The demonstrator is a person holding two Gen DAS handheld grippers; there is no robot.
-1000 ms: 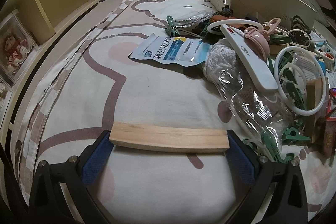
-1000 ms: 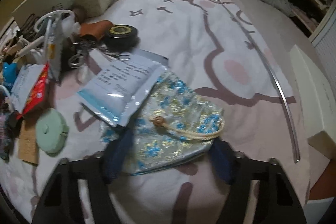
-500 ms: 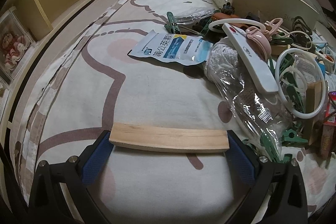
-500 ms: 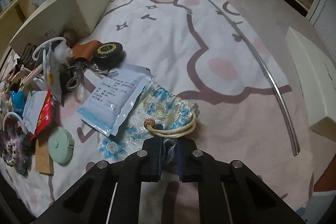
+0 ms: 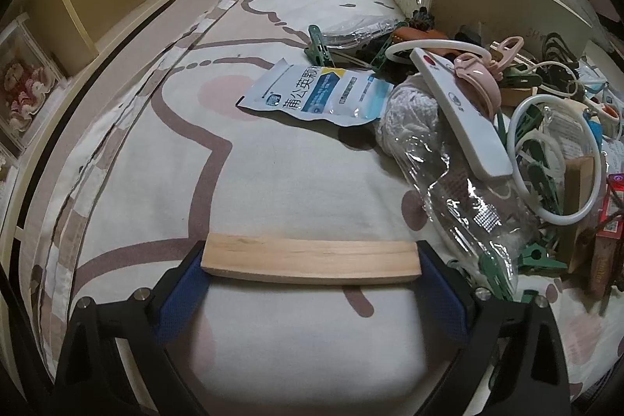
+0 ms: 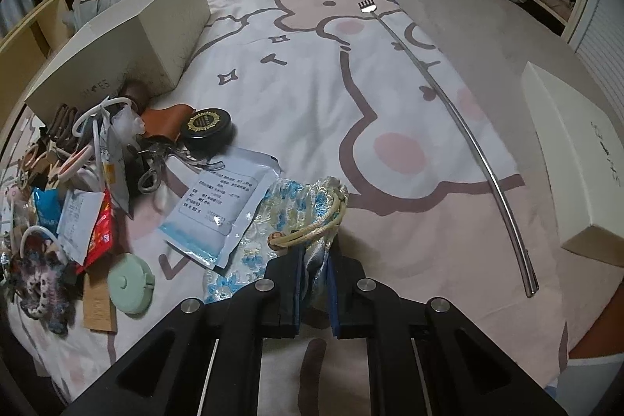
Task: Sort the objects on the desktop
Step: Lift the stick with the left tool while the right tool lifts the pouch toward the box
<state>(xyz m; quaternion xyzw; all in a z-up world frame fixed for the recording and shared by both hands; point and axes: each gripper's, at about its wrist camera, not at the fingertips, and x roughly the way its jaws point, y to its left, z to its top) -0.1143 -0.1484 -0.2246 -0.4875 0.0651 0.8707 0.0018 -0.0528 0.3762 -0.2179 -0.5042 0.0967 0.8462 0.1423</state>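
Done so far: Not much is sorted yet, I am guessing. A big messy pile (image 5: 507, 127) is still lying on the bed (image 5: 273, 158), by a cream box (image 6: 128, 45).
Left to do: Most things are waiting, like the remote (image 5: 460, 112), the blue packet (image 5: 319, 92), the round black tin (image 6: 206, 125) and the green round case (image 6: 128, 283).
Left hand-held gripper (image 5: 312, 260): It is clamping a wooden block (image 5: 312, 258) by its two short ends.
Block: It is sitting just over the bed sheet, lying flat. Its long side is going straight across from left to right between the blue pads.
Right hand-held gripper (image 6: 315, 283): Its jaws have just been closing, and now it is pinching the flowery cloth pouch (image 6: 288, 205).
Pouch: It is at the edge of the pile, partly under a white packet (image 6: 222, 205). Its corded neck is pointing toward the gripper, and its length is running away from it.
Long metal stick (image 6: 460, 119): It is lying alone on the sheet, well apart from the pile.
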